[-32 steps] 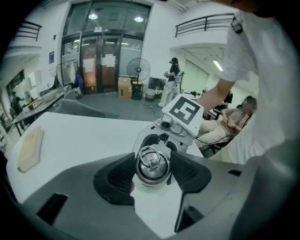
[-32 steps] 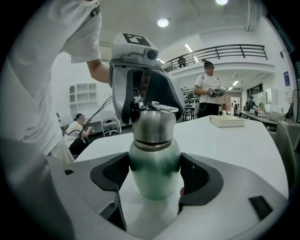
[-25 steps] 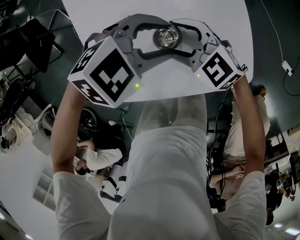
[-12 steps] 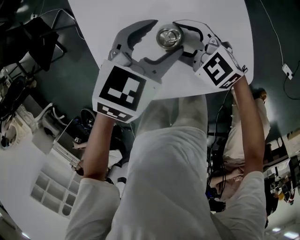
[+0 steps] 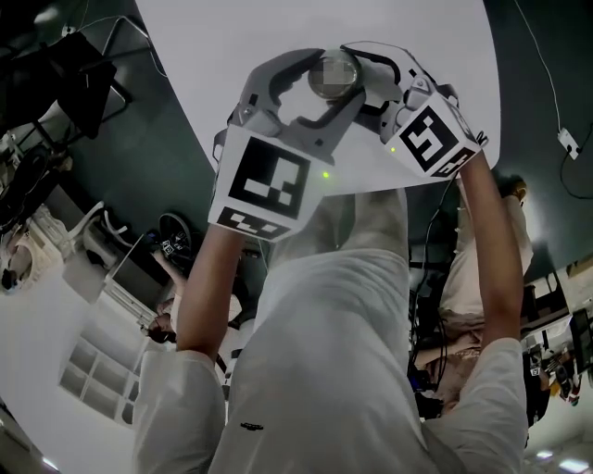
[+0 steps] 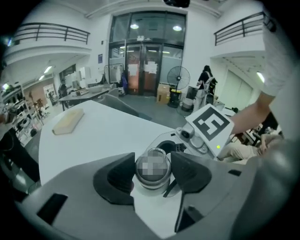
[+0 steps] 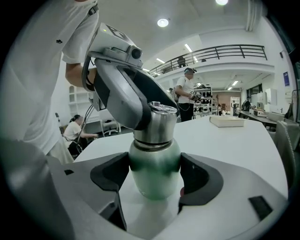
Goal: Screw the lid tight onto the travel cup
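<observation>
A steel travel cup with a green body (image 7: 154, 173) stands on the white table (image 5: 278, 28). Its metal lid (image 5: 332, 74) (image 6: 152, 168) sits on top. My right gripper (image 7: 154, 177) (image 5: 359, 81) comes in from the right and is shut on the green body. My left gripper (image 5: 326, 83) (image 6: 152, 172) reaches over from the near left. Its jaws are closing, with the lid between them and both pads against the lid's sides. From the right gripper view, a left finger (image 7: 126, 89) covers part of the lid (image 7: 157, 124).
A pale flat block (image 6: 68, 121) (image 7: 227, 121) lies farther out on the table. The table's near edge runs just below the grippers (image 5: 371, 176). The person's torso fills the lower head view. People, desks and a standing fan (image 6: 178, 77) are in the hall behind.
My left gripper let go of the lid, spread wide, swung its marker cube from the left toward the centre, and closed on the lid again. The right gripper and cup stayed still.
</observation>
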The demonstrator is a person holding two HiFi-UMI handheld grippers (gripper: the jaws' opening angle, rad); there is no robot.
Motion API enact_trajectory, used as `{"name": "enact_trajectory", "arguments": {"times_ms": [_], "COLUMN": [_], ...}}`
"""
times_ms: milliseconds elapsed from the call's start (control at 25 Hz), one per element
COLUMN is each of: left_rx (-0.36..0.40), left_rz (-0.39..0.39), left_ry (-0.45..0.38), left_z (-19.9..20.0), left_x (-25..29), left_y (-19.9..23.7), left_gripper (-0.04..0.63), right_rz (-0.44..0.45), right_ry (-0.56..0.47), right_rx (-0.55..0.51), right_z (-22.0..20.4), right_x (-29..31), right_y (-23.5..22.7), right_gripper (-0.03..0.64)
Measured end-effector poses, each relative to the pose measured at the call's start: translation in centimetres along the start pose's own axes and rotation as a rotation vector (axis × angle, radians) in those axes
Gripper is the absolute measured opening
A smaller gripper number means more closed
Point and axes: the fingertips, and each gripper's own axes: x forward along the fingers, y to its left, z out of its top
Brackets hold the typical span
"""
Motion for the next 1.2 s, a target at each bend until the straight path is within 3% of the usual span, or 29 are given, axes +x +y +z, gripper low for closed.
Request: {"name": "enact_trajectory", "arguments": {"times_ms": [240, 480, 560, 640, 800, 880, 1040, 1200], "left_rx": [0.271, 0.462, 0.56, 0.604, 0.551, 0.45, 0.227, 0.19], "left_rz": [-0.184, -0.366, -0.408, -0.437, -0.408, -0.385, -0.283, -0.194], "left_ry": [0.029, 0.053, 0.054, 0.054, 0.04, 0.023, 0.01, 0.103], "left_z": [-0.6, -0.9, -1.3, -1.5, -1.2, -0.8, -0.1, -0.3], "left_x": [0.1, -0.1, -0.1, -0.1, 0.0, -0.3, -0.6, -0.6], "left_y": [-0.8, -1.2, -1.3, -1.4, -1.6, -1.5, -0.7, -0.5], "left_gripper": [0.236, 0.238, 0.236, 0.236, 0.255, 0.299, 0.302, 0.302], "right_rz": [0.01, 0.014, 0.015, 0.017, 0.016, 0.015, 0.015, 0.012], "right_ry": [-0.002, -0.004, -0.002, 0.0, 0.006, 0.011, 0.017, 0.026], "right_rx": [-0.001, 0.0, -0.002, -0.005, -0.007, -0.009, -0.007, -0.006], "right_z": [-0.1, 0.0, 0.0, -0.1, -0.2, -0.1, -0.2, -0.2], "right_x": [0.3, 0.4, 0.4, 0.3, 0.1, 0.2, 0.2, 0.3], "right_y": [-0.1, -0.1, -0.1, 0.0, 0.0, 0.0, 0.0, -0.1], "right_gripper": [0.314, 0.314, 0.314, 0.314, 0.314, 0.314, 0.314, 0.314]}}
